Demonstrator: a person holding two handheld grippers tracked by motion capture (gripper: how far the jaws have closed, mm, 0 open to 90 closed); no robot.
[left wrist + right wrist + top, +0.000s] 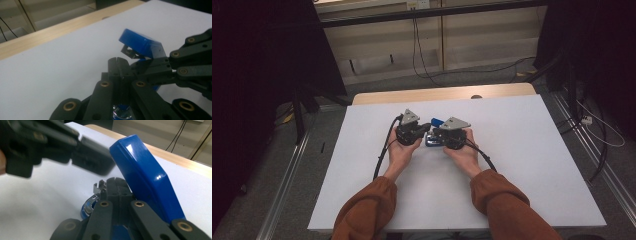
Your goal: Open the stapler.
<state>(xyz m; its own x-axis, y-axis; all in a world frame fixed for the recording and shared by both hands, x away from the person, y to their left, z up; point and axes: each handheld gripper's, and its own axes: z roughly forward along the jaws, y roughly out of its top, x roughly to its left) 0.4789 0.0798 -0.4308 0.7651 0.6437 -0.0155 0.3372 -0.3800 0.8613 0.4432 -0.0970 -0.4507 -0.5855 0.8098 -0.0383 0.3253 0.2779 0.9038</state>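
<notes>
Now both claws — left claw (424, 131) and right claw (435, 134) — sit clamped shut on the blue stapler (142, 172) at mid-bench (522, 165), its lid swung up; next, I'd judge, a careful pull apart.

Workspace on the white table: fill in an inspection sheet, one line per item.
Surface: white table, a bare wooden strip along its far edge.
Job's things: blue stapler at the table's middle, its blue top swung up, metal parts showing beneath.
Clutter: nothing seen.
Grippers: left gripper and right gripper both have their jaws shut, meeting at the stapler; what each grips cannot be told.
Cables: a black cable trails from each gripper toward the person; more wires lie on the floor.
Surroundings: pale wall panels behind, dark curtains at both sides, rails on the floor.
</notes>
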